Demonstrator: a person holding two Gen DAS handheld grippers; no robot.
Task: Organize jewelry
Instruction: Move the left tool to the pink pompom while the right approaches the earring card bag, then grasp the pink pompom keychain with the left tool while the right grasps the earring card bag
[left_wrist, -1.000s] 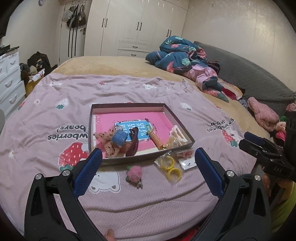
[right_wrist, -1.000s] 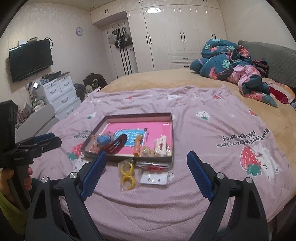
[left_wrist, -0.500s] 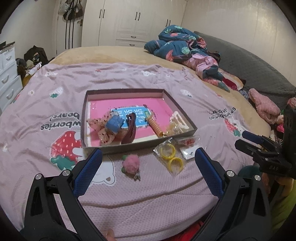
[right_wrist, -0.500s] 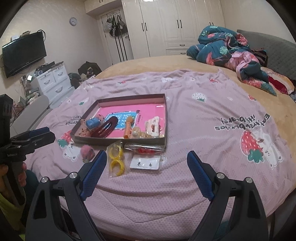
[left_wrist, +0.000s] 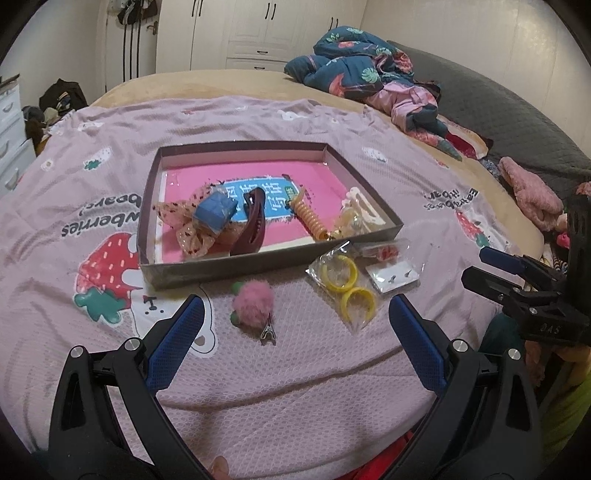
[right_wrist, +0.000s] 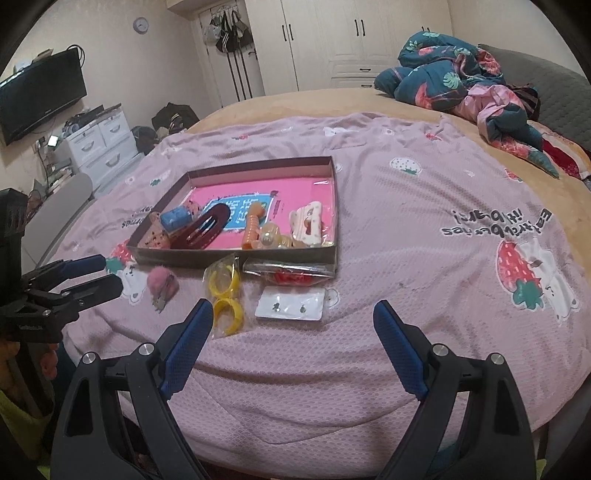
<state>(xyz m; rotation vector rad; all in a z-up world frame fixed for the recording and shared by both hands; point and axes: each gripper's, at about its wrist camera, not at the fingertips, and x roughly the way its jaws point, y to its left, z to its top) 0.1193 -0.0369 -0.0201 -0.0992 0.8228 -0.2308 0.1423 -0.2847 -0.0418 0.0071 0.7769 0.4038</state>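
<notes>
A shallow brown box (left_wrist: 207, 271) with a pink floor lies on the bed and holds hair clips, a blue cube and a bow; it also shows in the right wrist view (right_wrist: 236, 257). In front of it lie a pink pompom clip (left_wrist: 253, 304) (right_wrist: 162, 281), a bag of yellow rings (left_wrist: 345, 286) (right_wrist: 223, 291), an earring card (left_wrist: 393, 277) (right_wrist: 291, 306) and a bag of red pieces (right_wrist: 291, 274). My left gripper (left_wrist: 295, 325) is open and empty just short of the pompom clip. My right gripper (right_wrist: 293, 325) is open and empty just short of the earring card.
A lilac strawberry-print blanket (left_wrist: 295, 369) covers the near bed. Crumpled bedding (right_wrist: 461, 85) lies at the far right. White drawers (right_wrist: 99, 144) and a wall TV (right_wrist: 40, 96) stand to the left of the bed. Wardrobes (right_wrist: 332, 40) line the back wall.
Both grippers have moved forward and down toward the loose items in front of the box. Both stay open and empty.
</notes>
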